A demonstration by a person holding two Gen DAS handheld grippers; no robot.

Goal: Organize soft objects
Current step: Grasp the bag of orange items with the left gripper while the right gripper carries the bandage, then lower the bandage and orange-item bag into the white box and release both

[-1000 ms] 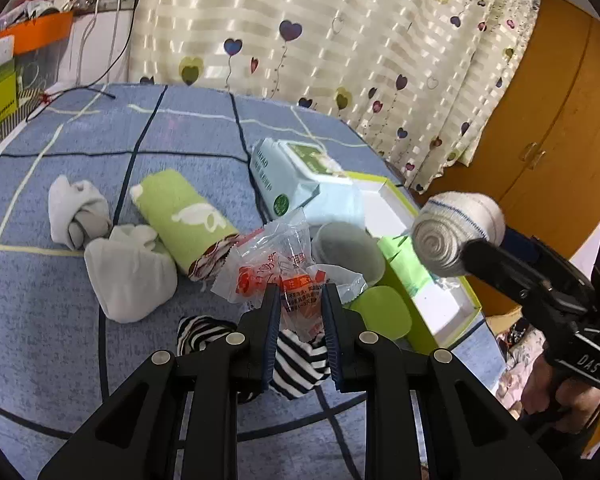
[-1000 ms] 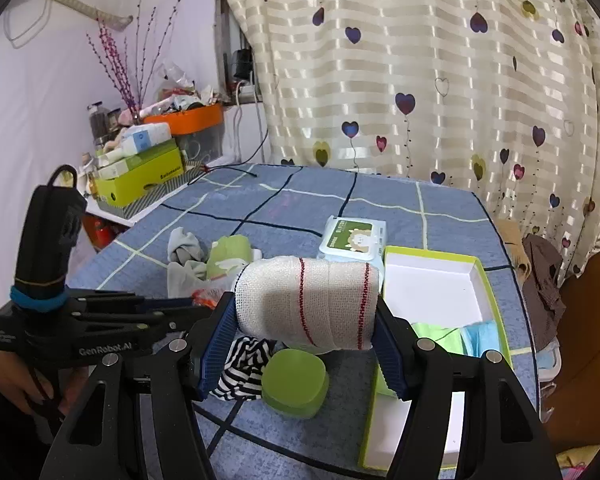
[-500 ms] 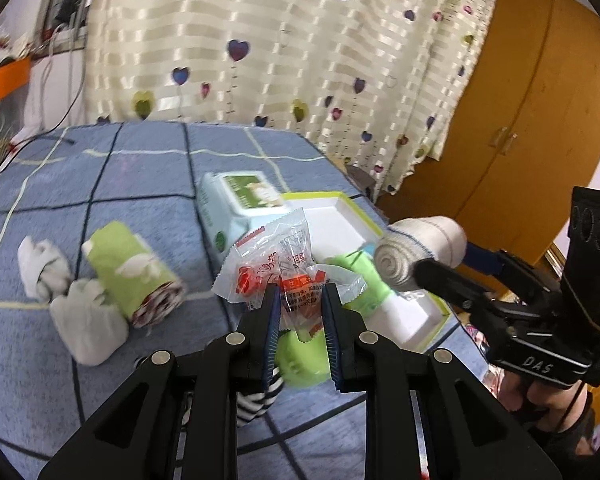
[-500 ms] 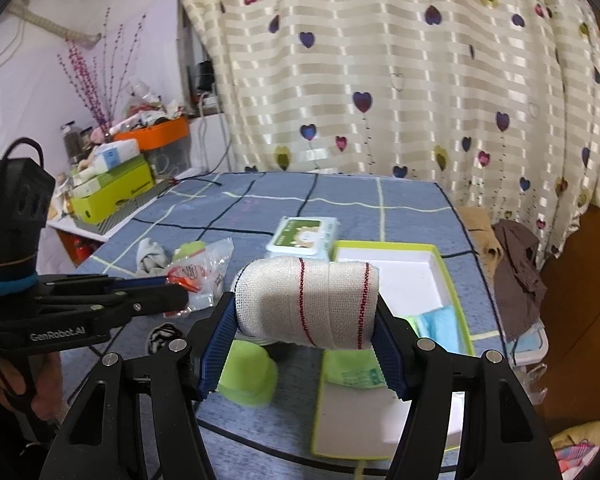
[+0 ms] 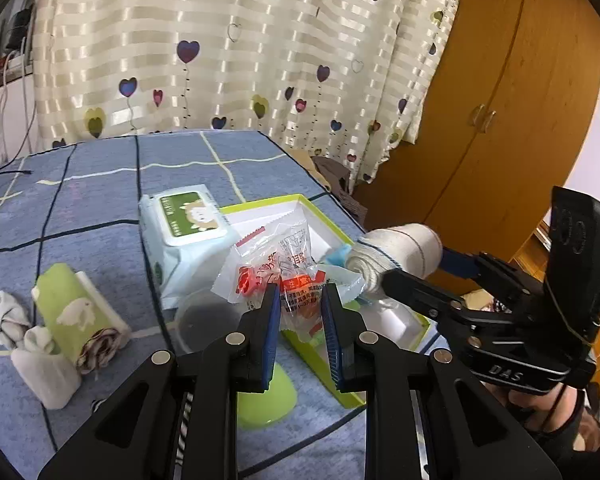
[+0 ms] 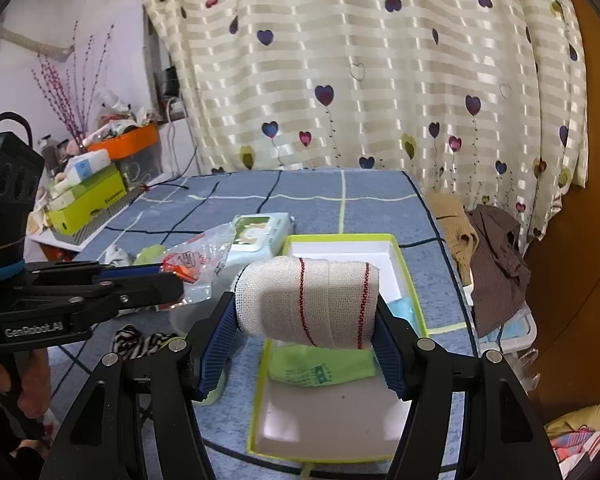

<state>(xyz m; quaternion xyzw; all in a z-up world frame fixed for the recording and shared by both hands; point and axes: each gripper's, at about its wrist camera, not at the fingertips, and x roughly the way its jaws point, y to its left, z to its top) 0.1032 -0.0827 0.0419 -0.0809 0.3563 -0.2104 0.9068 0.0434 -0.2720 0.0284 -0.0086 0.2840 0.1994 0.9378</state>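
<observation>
My left gripper [image 5: 298, 300] is shut on a clear plastic packet with red print [image 5: 278, 268] and holds it above the table near the green-rimmed white box [image 5: 388, 320]. The packet also shows in the right wrist view [image 6: 198, 258]. My right gripper [image 6: 306, 312] is shut on a white bandage roll with red lines [image 6: 308, 300], held over the box [image 6: 340, 420]. The roll also shows in the left wrist view [image 5: 396, 250]. A green folded item [image 6: 320, 368] and a light blue item [image 6: 402, 306] lie in the box.
On the blue checked tablecloth [image 5: 92, 200] lie a wet-wipes pack [image 5: 184, 236], a rolled green towel [image 5: 76, 316], white socks [image 5: 40, 356], a lime lid [image 5: 266, 400] and a striped sock [image 6: 134, 342]. Clothes [image 6: 496, 256] hang off the table's right edge. A wooden wardrobe [image 5: 500, 120] stands beyond.
Both grippers have moved to the right toward the box with their loads still held. The roll now hangs over the box.
</observation>
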